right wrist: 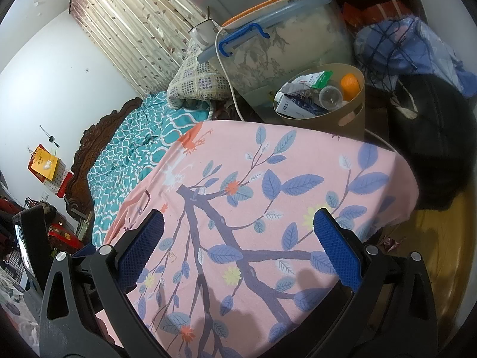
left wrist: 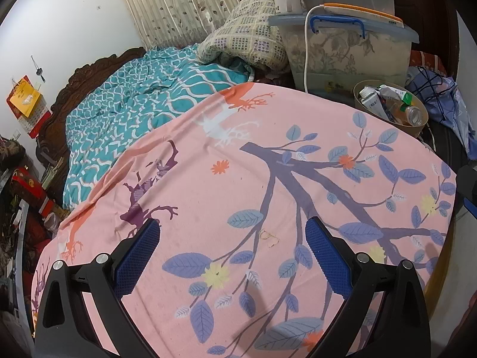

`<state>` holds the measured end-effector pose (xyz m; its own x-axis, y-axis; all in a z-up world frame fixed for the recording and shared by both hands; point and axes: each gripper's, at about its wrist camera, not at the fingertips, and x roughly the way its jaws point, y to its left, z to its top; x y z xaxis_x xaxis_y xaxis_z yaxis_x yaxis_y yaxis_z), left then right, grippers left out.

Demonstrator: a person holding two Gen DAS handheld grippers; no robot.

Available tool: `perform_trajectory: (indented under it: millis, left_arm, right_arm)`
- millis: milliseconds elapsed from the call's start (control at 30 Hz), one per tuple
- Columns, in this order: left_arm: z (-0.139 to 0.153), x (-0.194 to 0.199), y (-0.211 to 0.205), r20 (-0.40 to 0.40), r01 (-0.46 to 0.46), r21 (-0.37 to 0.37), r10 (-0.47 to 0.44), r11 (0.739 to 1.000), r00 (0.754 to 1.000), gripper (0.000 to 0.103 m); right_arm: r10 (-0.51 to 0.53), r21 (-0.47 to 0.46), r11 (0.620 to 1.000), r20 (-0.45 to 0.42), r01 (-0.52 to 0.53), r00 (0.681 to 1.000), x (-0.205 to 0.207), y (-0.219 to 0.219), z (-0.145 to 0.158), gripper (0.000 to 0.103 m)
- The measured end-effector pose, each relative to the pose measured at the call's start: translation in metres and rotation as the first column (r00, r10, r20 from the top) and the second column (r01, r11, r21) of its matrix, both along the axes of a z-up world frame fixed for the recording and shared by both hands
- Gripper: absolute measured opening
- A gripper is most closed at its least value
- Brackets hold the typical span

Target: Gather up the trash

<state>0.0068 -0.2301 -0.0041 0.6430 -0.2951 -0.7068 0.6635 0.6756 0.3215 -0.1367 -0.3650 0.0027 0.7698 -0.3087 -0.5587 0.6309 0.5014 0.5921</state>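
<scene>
A tan waste bin (left wrist: pixel 417 126) (right wrist: pixel 353 116) stands past the far edge of the pink leaf-print sheet (left wrist: pixel 238 185) (right wrist: pixel 268 208). It holds cartons, a clear plastic bottle (left wrist: pixel 413 112), a clear cup (right wrist: pixel 330 98) and an orange item (right wrist: pixel 349 85). A small loop of rubber band (left wrist: pixel 269 236) lies on the sheet between my left fingers. My left gripper (left wrist: pixel 232 235) is open and empty above the sheet. My right gripper (right wrist: pixel 238 226) is open and empty above the sheet, nearer the bin.
A clear storage box (left wrist: pixel 351 50) (right wrist: pixel 286 47) with a blue handle and a white cable stands behind the bin. A teal quilt (left wrist: pixel 143 101) and folded checked blanket (left wrist: pixel 244 35) lie at left. A blue cloth bundle (right wrist: pixel 411 50) and black bag (right wrist: pixel 435 137) sit at right.
</scene>
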Motion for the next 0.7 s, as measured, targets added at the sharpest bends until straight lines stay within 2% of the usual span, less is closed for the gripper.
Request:
perform_trajectory:
  millis: [700]
  left_arm:
    - [-0.0007,-0.0004,-0.0006,0.0,0.007,0.006,-0.007,1.0,1.0,0.094]
  right_arm:
    - [0.0,0.002,1.0,0.0,0.0,1.0,-0.0005,-0.0018,0.0003,0.099]
